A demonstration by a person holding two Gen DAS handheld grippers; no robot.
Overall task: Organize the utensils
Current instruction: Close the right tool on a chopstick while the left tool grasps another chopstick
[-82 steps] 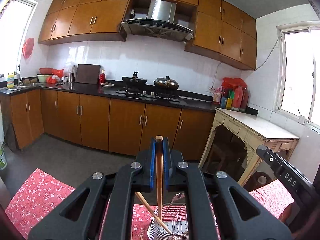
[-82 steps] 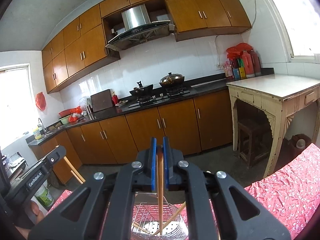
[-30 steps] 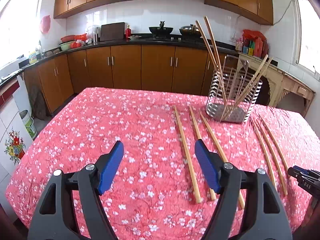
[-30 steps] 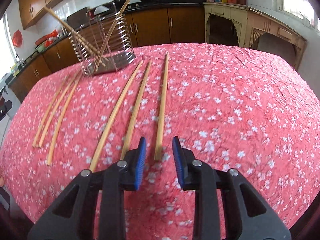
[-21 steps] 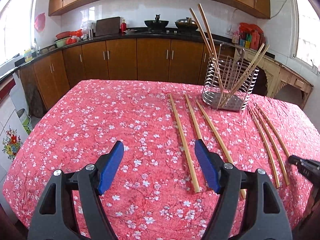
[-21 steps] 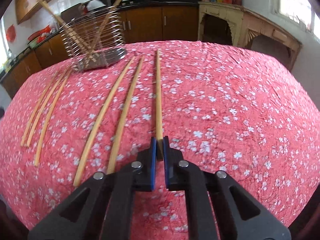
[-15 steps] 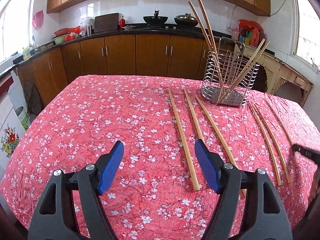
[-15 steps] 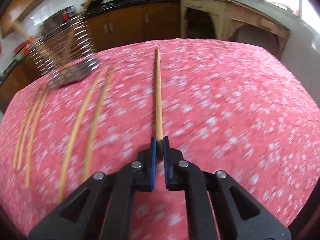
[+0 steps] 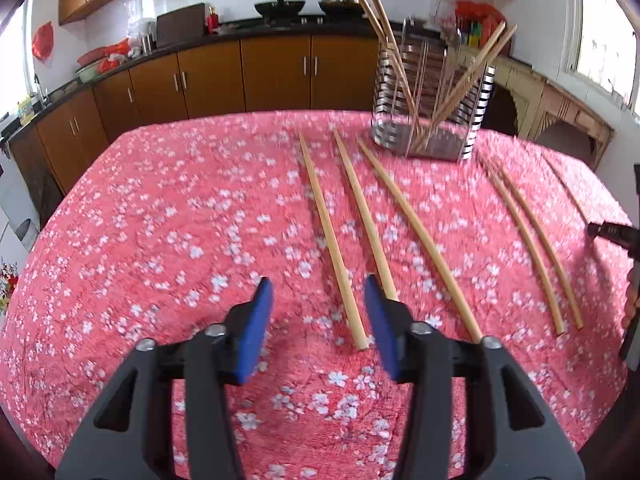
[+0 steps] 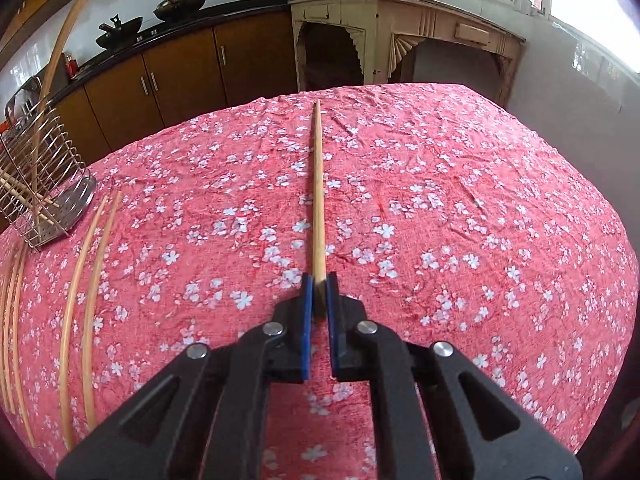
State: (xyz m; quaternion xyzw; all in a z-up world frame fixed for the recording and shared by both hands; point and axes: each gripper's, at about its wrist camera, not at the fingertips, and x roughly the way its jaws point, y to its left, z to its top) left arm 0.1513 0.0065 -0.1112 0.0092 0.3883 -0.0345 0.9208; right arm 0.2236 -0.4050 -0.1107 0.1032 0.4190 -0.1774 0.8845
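In the left wrist view my left gripper (image 9: 318, 320) hovers low over the red floral tablecloth (image 9: 160, 240). Its jaws are closing around the near end of the leftmost chopstick (image 9: 328, 232), and the blue pads (image 9: 256, 324) stand apart from it. Two more chopsticks (image 9: 416, 224) lie beside it, the nearer one running behind the right pad. In the right wrist view my right gripper (image 10: 319, 296) is shut on the thick end of one chopstick (image 10: 317, 184), which points away over the cloth.
A wire utensil holder (image 9: 430, 120) with several chopsticks stands at the far side of the table, and shows at the left as a holder (image 10: 40, 184) in the right wrist view. A pair of chopsticks (image 9: 532, 248) lies right of it. Kitchen cabinets stand behind.
My left gripper has sunk toward the leftmost chopstick and its jaws have narrowed. My right gripper shut on a chopstick and swung it to the right, away from the others.
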